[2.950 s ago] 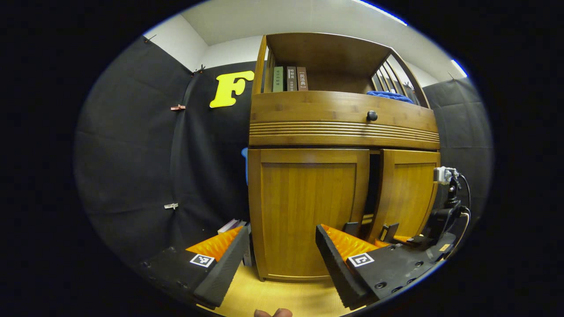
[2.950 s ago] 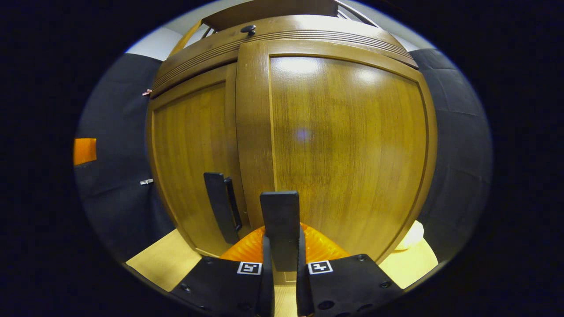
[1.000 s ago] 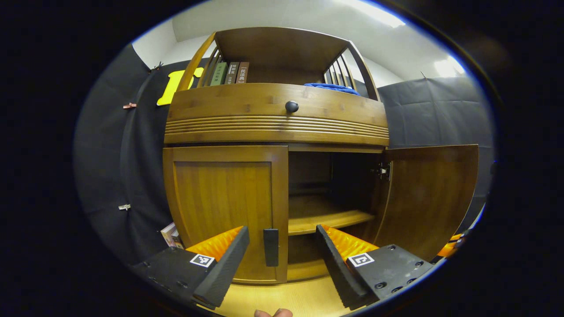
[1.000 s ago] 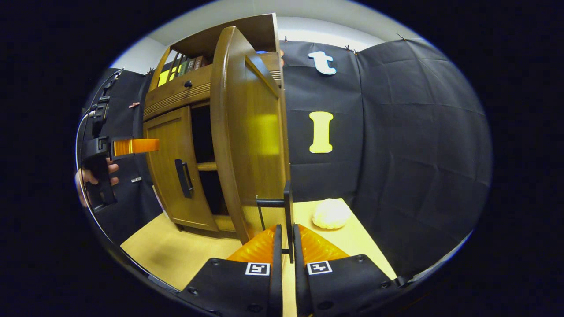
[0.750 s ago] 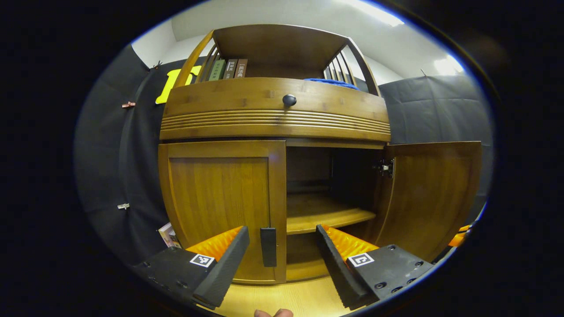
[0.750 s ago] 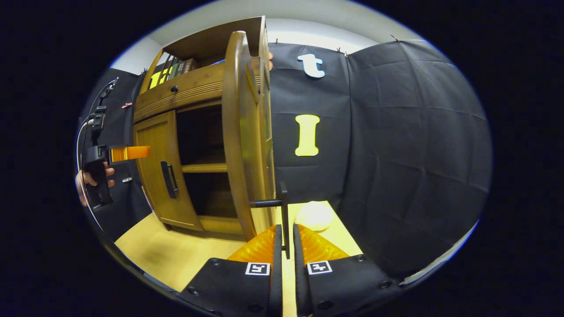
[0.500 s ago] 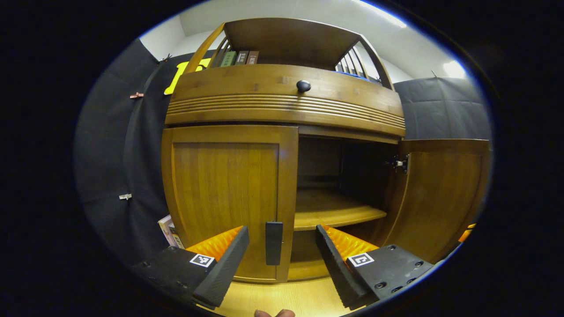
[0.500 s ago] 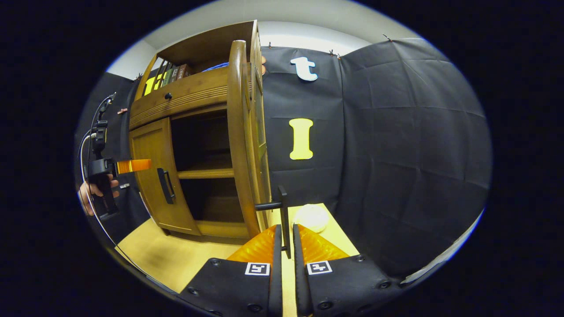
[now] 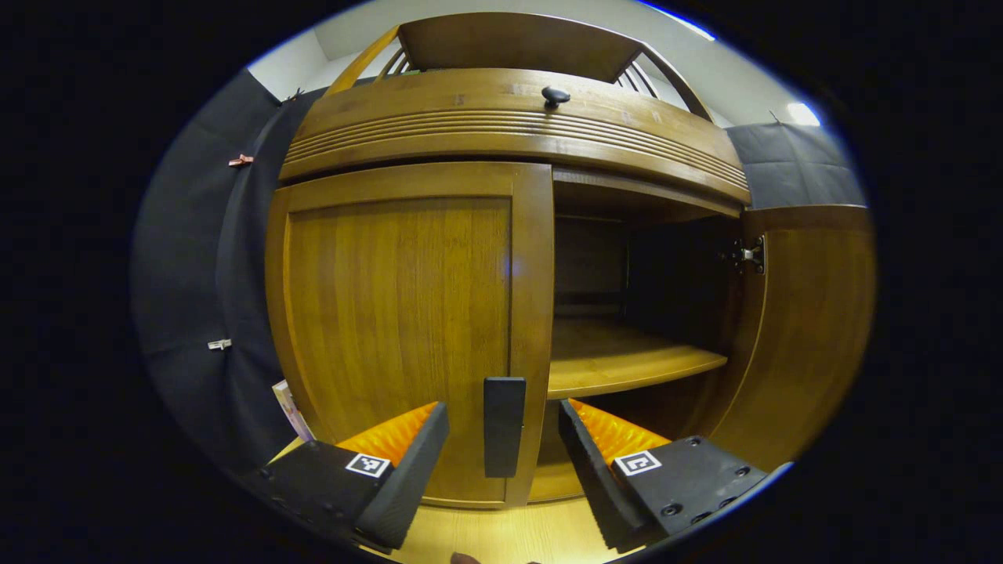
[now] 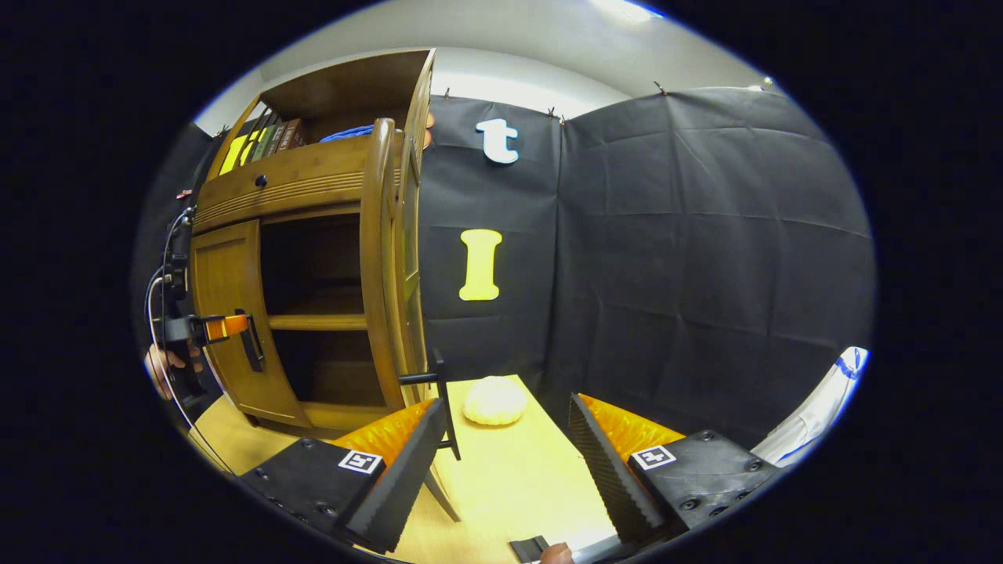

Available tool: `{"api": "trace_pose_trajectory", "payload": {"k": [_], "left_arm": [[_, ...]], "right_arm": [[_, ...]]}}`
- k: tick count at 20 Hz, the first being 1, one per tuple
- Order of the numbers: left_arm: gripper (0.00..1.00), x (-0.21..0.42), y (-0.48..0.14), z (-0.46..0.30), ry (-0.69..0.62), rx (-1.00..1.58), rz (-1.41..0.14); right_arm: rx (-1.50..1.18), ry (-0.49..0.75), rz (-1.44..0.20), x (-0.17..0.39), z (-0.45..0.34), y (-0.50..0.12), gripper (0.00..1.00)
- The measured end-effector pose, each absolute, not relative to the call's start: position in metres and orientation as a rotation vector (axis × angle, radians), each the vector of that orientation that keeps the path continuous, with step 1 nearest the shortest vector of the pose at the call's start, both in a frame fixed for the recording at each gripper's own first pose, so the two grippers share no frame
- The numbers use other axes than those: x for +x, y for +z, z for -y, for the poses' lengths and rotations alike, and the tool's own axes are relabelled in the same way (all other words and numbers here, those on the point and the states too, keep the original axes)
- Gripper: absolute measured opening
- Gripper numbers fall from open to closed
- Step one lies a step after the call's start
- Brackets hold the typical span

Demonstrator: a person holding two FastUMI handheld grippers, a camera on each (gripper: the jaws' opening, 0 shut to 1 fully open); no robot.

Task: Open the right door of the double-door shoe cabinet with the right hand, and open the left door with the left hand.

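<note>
My left gripper (image 9: pixel 501 462) gapes either side of the left door handle (image 9: pixel 503 427), not gripping. Right door (image 10: pixel 384 266) swung wide; right gripper (image 10: pixel 505 462) spread, holding nothing.

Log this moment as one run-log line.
right door: open | right gripper: open, off right handle | left door: shut | left gripper: open, straddling left handle

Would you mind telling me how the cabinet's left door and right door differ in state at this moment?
The left door sits shut, flush with the cabinet front; the right door is swung wide, baring the inner shelf. The left door's handle lies between the open fingers of the left gripper, ungripped; the right door's handle stands free of the open right gripper. Both are similar wooden panels.
</note>
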State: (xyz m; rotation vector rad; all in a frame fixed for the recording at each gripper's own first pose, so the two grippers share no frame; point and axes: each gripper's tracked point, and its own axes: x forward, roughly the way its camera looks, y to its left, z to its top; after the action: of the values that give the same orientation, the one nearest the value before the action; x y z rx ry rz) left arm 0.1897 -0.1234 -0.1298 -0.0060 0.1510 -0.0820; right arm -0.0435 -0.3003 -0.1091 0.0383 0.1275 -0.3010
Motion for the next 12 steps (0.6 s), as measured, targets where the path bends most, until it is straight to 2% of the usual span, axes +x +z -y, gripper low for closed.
{"api": "trace_pose_trajectory", "payload": {"k": [5, 6, 7, 8, 9, 10, 11, 12], "left_arm": [[0.79, 0.216, -0.157, 0.127, -0.059, -0.020, -0.193], [0.76, 0.220, -0.161, 0.126, -0.050, -0.019, -0.201], [0.74, 0.221, -0.165, 0.125, -0.044, -0.016, -0.209], [0.70, 0.224, -0.167, 0.126, -0.040, -0.011, -0.213], [0.67, 0.228, -0.169, 0.125, -0.038, -0.005, -0.215], [0.60, 0.230, -0.170, 0.123, -0.033, 0.004, -0.218], [0.56, 0.232, -0.171, 0.124, -0.040, 0.004, -0.221], [0.47, 0.233, -0.172, 0.128, -0.051, -0.003, -0.226]], "right_arm": [[0.008, -0.314, -0.133, -0.052, 0.300, -0.106, 0.99], [0.012, -0.309, -0.131, -0.052, 0.295, -0.105, 0.95], [0.017, -0.299, -0.127, -0.052, 0.288, -0.104, 0.95], [0.017, -0.289, -0.126, -0.052, 0.281, -0.103, 0.99], [0.011, -0.281, -0.127, -0.052, 0.276, -0.105, 0.99], [0.005, -0.275, -0.127, -0.052, 0.270, -0.106, 0.95], [0.001, -0.270, -0.131, -0.054, 0.266, -0.107, 0.99], [0.001, -0.263, -0.135, -0.054, 0.262, -0.108, 0.96]]}}
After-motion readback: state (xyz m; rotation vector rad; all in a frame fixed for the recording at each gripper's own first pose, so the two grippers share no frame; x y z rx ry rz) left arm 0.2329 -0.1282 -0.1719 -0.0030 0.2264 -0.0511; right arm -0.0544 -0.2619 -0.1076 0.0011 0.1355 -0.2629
